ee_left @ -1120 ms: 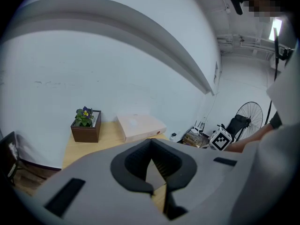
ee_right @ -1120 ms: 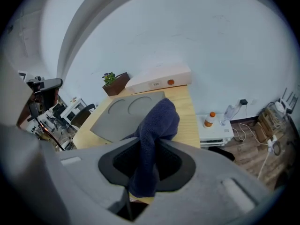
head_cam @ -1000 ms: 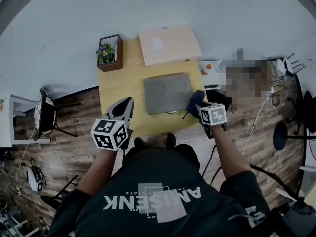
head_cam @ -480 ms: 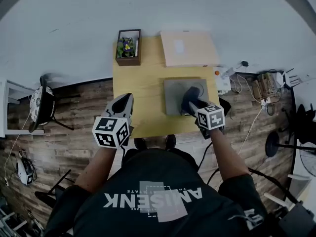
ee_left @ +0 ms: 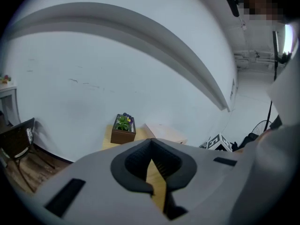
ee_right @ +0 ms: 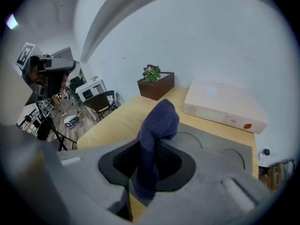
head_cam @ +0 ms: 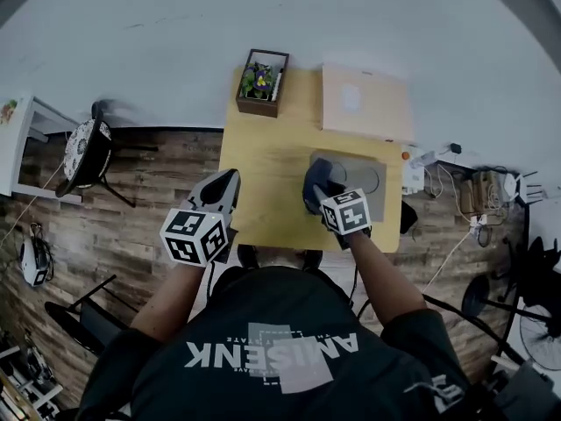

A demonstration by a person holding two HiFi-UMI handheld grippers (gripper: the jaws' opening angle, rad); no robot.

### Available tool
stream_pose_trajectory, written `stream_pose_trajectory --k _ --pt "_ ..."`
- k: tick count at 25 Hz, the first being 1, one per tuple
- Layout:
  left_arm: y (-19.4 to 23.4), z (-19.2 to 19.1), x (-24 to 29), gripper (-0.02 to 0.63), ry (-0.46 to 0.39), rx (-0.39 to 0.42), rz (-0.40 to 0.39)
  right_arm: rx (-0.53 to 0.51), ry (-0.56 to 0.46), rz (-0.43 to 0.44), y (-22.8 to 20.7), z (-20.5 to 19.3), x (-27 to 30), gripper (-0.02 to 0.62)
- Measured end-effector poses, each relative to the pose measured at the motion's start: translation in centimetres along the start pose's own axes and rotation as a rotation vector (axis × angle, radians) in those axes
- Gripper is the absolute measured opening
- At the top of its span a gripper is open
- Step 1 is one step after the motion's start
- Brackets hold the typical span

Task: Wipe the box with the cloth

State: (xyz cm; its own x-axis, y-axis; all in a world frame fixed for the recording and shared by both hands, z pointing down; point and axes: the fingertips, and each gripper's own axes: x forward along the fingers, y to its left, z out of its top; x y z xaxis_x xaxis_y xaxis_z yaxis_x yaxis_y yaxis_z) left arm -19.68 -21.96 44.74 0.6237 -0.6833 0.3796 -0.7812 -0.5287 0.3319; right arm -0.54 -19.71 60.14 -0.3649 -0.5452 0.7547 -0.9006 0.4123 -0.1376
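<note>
Right gripper has its jaws pressed together on a dark blue cloth. The cloth stands up out of them in a loose bunch and folds over at the top. Under it lies a flat grey box with two round marks in its top, and the gripper hangs over the left edge of this box. I cannot tell if the cloth touches the surface.

To wipe well, I think the gripper should tilt down so that the folded end of the cloth lies flat on the lid. After that it should go in long even strokes from edge to edge, with light pressure, so that the box does not slide on the wooden table.

Behind the grey box, against the wall, is a pale carton with a small red dot on its front. It could also be meant by the task, but the cloth is well apart from it. A planter with flowers stands at the far left corner.

Left gripper has its jaws closed with nothing between them, and it waits above the near left edge of the table
</note>
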Motion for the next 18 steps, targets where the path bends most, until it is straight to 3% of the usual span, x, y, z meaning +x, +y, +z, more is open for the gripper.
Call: stream_pose_trajectory --k 5,9,18 --pt "-1.7 -0.8 -0.2 0.002 -0.002 -0.013 0.091 -0.127 0.047 0.08 0.9 -0.8 2.2 0.08" --pt "-3.7 -1.4 0.6 0.002 0.008 -0.014 0.136 -0.068 0.038 0.157 0.1 -1.2 2.3 0.08" --pt "-6.9 -1.9 3.2 0.002 0.021 0.013 0.174 -0.039 0.026 0.2 -3.1 -2.4 1.1 0.081"
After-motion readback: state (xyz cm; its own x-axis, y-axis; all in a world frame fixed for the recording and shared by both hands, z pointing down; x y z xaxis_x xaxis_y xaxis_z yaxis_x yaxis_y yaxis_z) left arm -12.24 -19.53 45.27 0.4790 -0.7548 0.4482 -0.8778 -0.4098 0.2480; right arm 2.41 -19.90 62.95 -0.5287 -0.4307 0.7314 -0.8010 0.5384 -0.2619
